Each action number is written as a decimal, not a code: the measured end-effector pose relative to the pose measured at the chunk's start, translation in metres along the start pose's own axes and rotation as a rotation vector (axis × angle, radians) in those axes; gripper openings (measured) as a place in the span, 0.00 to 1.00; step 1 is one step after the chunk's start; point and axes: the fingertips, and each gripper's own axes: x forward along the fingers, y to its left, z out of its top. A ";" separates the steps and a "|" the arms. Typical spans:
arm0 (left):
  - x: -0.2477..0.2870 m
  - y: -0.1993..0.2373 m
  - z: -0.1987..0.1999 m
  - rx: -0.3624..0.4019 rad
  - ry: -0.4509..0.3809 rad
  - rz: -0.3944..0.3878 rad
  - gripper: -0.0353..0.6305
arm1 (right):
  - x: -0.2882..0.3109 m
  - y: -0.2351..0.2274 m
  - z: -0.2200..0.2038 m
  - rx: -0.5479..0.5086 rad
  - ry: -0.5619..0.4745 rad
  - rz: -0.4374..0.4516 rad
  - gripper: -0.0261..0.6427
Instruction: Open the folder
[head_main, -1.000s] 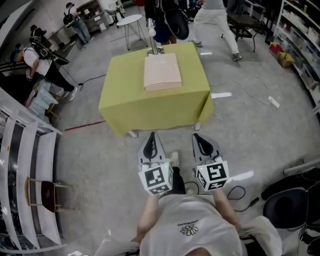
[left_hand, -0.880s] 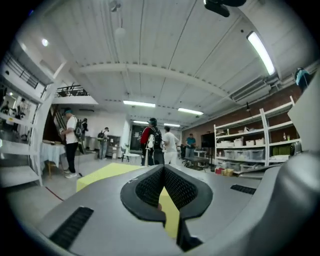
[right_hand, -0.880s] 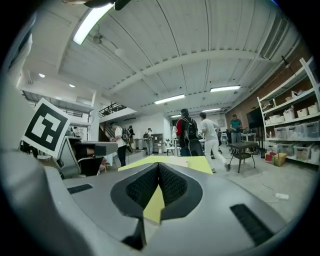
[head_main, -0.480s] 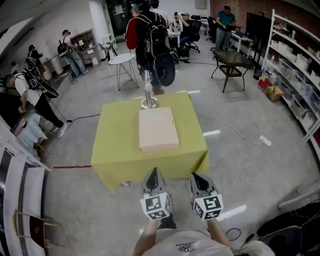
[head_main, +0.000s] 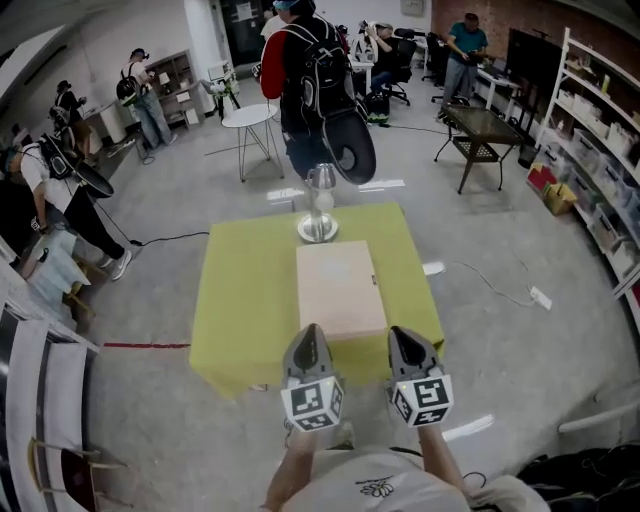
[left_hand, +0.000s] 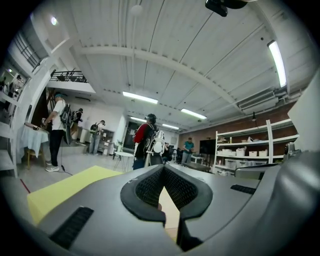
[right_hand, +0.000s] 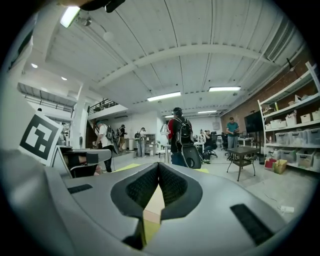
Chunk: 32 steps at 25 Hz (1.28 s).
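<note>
Moving closer, you have brought both claws up to the table (head_main: 232, 300). A second ago their tips were over the gray floor, on the near side of the table. Now the tips of the left claw (head_main: 308, 331) and the right claw (head_main: 401, 334) sit at the near end of the folder (head_main: 340, 288). I cannot tell if they touch it. The person with the backpack (head_main: 318, 70) now shows whole on the far side of the table; before, only legs showed at the top.

Both claws are closed tight and hold nothing. In the left gripper view the left claw (left_hand: 162, 171) has its bumpy black pads pressed together. In the right gripper view the right claw (right_hand: 158, 168) looks the same.

The folder is flat, closed and pale tan, like cardboard, with square corners. It lies in the middle of the table, long side running from near to far. A smooth yellow-green cloth covers the square table. A shiny metal stand (head_main: 320, 212) with a round base is just past the far end of the folder.

Each claw is smooth gray plastic. The left cube (head_main: 313, 404) and the right cube (head_main: 420, 398) have black and white square marks. No words can be read on the folder.
</note>
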 end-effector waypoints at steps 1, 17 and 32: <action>0.011 0.006 0.002 -0.007 -0.001 0.007 0.07 | 0.009 -0.001 0.002 -0.007 0.000 -0.003 0.06; 0.048 0.004 -0.005 -0.110 0.031 0.097 0.07 | 0.071 -0.015 0.000 0.007 0.045 0.142 0.06; 0.061 0.015 -0.009 -0.455 -0.038 0.101 0.27 | 0.075 -0.036 0.007 0.030 0.029 0.182 0.06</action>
